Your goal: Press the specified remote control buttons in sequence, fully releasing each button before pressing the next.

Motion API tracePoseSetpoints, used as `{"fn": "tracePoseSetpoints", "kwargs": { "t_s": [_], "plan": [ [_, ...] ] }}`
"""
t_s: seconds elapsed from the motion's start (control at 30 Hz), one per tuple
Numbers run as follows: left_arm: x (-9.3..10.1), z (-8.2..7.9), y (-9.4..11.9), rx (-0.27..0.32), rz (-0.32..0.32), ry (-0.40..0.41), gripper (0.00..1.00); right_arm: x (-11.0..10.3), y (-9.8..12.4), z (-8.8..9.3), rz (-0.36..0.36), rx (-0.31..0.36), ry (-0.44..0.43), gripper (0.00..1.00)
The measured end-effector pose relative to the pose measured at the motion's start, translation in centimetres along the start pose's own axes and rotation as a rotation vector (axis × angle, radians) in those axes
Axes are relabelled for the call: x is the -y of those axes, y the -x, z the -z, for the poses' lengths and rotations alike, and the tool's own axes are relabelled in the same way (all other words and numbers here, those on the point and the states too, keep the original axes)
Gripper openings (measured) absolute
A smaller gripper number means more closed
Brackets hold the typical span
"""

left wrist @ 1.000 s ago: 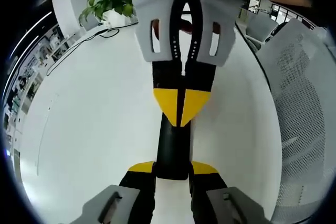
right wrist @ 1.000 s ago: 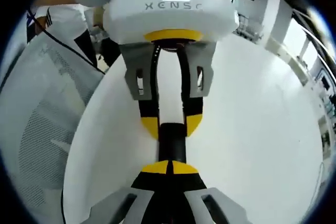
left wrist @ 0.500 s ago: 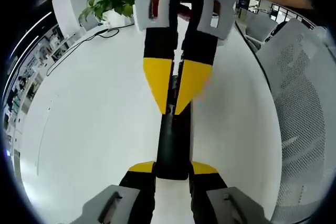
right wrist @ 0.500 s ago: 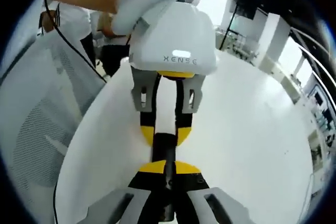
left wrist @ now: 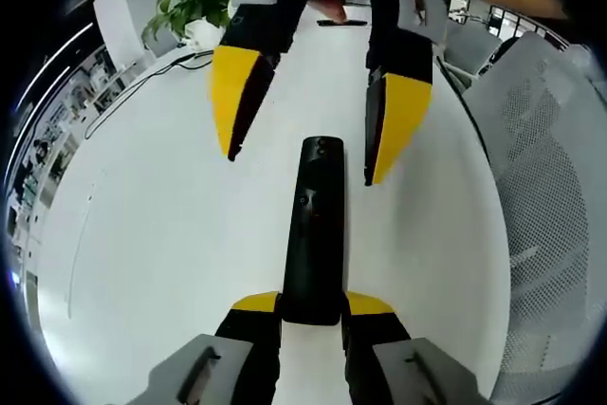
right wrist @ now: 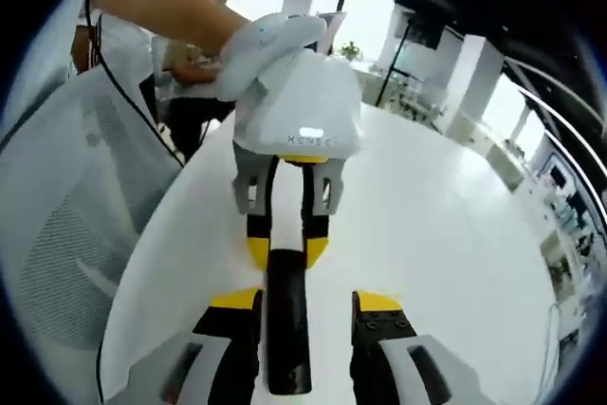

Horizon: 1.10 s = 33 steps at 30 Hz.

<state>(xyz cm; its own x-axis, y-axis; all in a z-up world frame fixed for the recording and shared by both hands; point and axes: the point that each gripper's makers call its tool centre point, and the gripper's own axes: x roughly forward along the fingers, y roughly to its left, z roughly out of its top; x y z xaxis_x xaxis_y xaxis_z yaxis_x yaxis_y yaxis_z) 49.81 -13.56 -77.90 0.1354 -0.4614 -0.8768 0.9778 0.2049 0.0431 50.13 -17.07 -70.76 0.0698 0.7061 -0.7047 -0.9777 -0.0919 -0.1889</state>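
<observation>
A long black remote (left wrist: 313, 234) lies lengthwise on the white table (left wrist: 161, 234). In the left gripper view my left gripper (left wrist: 313, 303) is shut on its near end, yellow tips on either side. My right gripper (left wrist: 300, 168) reaches in from the top and stands open, its yellow fingers (left wrist: 232, 101) spread wide above the remote's far end, apart from it. In the right gripper view my right gripper (right wrist: 306, 299) is open with the remote (right wrist: 287, 329) lying between its tips, untouched. Facing it, the left gripper (right wrist: 286, 253) holds the remote's other end.
A grey mesh chair (left wrist: 541, 196) stands along the table's right edge and also appears as the mesh chair (right wrist: 57, 234). A potted plant (left wrist: 194, 2) and a black cable (left wrist: 142, 78) are at the far left. A person's arm (right wrist: 161, 7) holds the left gripper.
My right gripper was shut with its tips down on the remote; it has lifted off and opened wide. The left gripper still holds the remote in place.
</observation>
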Motion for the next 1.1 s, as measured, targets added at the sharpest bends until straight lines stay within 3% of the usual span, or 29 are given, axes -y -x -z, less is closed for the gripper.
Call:
{"fn": "tracePoseSetpoints", "kwargs": {
  "t_s": [0.27, 0.73, 1.1],
  "plan": [
    [0.0, -0.1, -0.1, 0.035, 0.0, 0.011, 0.24, 0.0, 1.6, 1.4, 0.041, 0.014, -0.046, 0.54],
    [0.1, -0.3, -0.1, 0.077, 0.004, 0.014, 0.24, -0.7, 2.5, 5.9, 0.027, -0.048, -0.08, 0.49],
    [0.1, -0.3, 0.0, 0.099, 0.005, 0.014, 0.24, -1.1, 1.4, 7.8, -0.002, -0.074, -0.101, 0.45]
  ]
}}
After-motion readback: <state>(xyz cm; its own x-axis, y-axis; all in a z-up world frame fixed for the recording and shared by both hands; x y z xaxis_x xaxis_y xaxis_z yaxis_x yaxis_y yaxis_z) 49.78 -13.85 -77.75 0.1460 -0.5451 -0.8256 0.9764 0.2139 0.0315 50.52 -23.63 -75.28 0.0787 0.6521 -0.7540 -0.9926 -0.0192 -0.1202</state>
